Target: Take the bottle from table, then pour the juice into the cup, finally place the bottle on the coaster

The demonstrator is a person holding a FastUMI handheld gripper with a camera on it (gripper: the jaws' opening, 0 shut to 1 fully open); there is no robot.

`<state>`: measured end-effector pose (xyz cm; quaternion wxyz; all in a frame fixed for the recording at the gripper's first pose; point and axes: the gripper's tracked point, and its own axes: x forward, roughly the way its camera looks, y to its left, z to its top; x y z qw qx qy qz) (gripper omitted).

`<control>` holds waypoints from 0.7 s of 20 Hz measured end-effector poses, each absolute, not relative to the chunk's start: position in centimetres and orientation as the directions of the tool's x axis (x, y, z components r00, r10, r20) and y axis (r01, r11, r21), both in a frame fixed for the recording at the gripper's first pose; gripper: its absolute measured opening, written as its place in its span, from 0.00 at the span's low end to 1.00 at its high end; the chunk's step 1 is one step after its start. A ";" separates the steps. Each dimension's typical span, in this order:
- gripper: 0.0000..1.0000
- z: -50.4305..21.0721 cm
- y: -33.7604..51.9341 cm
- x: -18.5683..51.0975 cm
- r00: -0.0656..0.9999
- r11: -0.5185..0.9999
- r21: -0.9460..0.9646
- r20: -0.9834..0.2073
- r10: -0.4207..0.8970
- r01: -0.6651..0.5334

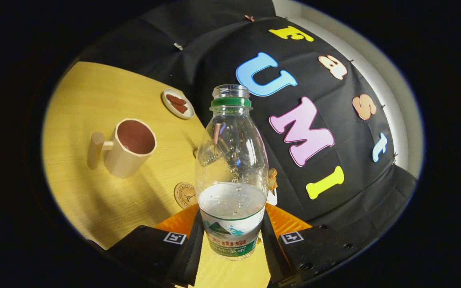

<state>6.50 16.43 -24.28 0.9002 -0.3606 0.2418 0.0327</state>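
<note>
Between both fingers of the tongs (230, 244), gripped, stands the bottle (231, 168).

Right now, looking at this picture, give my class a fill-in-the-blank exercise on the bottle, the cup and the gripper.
1. The gripper has its two fingers pressed on the lower part of the ____, one on each side.
2. The bottle has no ____ on its mouth, only a green ring on the neck.
3. The cup stands upright on the table, its ____ pointing away from the bottle.
4. The round coaster lies on the table between the bottle and the ____.

Missing words: bottle; cap; handle; cup
</note>
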 end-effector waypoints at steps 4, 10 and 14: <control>0.70 -25.3 17.2 7.2 0.865 0.668 -0.683 -0.489 -0.116 -0.297; 0.70 -25.9 17.8 8.1 0.855 0.535 -0.761 -0.503 -0.130 -0.367; 0.70 -26.9 17.0 7.9 0.830 0.476 -0.780 -0.533 -0.165 -0.406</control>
